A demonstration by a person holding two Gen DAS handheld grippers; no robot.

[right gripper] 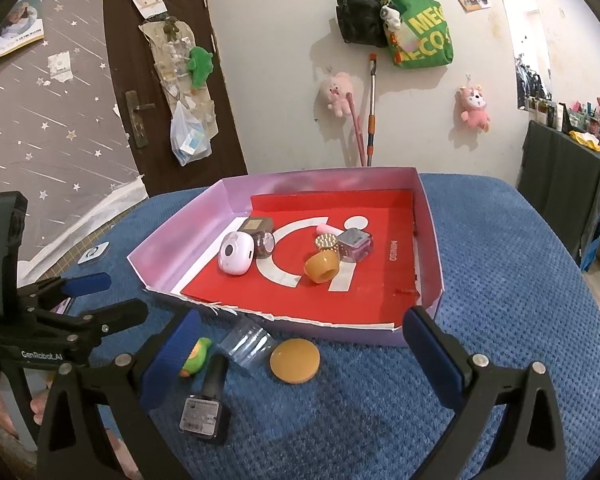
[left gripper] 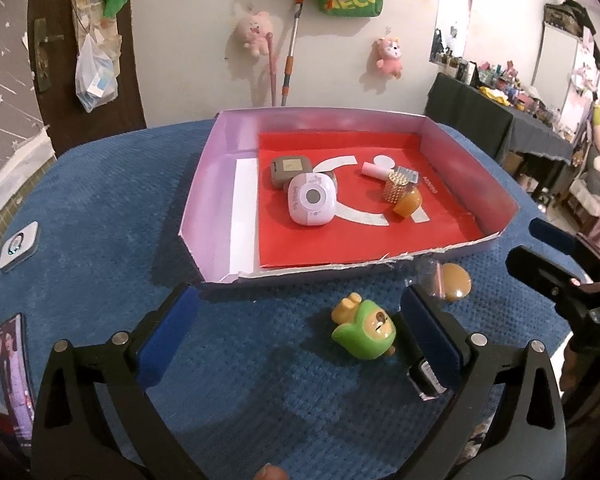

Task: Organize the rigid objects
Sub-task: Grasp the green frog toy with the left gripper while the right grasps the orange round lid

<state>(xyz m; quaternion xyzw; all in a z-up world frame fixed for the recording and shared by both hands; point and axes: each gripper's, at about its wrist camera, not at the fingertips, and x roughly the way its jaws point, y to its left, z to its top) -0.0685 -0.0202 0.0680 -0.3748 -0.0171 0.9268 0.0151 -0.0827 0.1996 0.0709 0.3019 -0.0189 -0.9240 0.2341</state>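
Your shallow lilac cardboard box with the red liner (left gripper: 204, 184) already holds most of the pieces: a white rounded mini printer (left gripper: 311, 199) leaning on a grey-brown square case (left gripper: 290, 171), a small pink tube (left gripper: 374, 170), a gold studded cylinder (left gripper: 398, 190), an amber jar (left gripper: 407, 203) lying on its side, and a clear square bottle (right gripper: 354, 244).

Four pieces are left on the blue textured desk (left gripper: 100, 248) in front of the box: a green-hooded bear figurine (left gripper: 365, 332), a dark nail-polish bottle (right gripper: 206, 404), a clear plastic cup (right gripper: 246, 346) on its side, and a round amber lid (right gripper: 295, 361).

Your left gripper (left gripper: 300, 334) stands wide open around the figurine without touching it. Your right gripper (right gripper: 300, 356) is also wide and empty, near the lid. By my judgement you are over halfway.
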